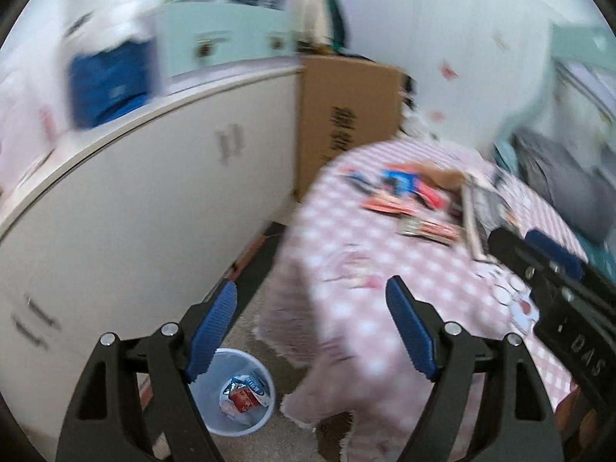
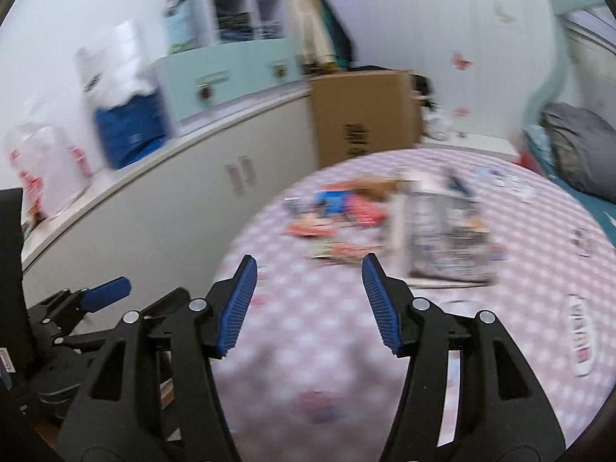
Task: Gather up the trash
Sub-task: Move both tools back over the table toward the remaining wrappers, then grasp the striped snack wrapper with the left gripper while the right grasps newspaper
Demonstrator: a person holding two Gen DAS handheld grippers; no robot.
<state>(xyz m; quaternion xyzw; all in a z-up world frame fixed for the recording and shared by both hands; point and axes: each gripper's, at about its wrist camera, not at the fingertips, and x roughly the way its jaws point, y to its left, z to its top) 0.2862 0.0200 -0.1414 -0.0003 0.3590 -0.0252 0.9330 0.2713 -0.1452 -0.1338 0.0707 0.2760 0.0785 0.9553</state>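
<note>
Both views are blurred. A heap of coloured wrappers lies on a table with a pink checked cloth; the heap also shows in the right wrist view. A white bin stands on the floor by the table, with wrappers inside. My left gripper is open and empty, held above the table's edge and the bin. My right gripper is open and empty, above the cloth, short of the heap. The right gripper shows in the left wrist view.
A long white cabinet runs along the left, with a blue bag and a mint drawer box on top. A cardboard box stands behind the table. A flat printed pack lies right of the heap.
</note>
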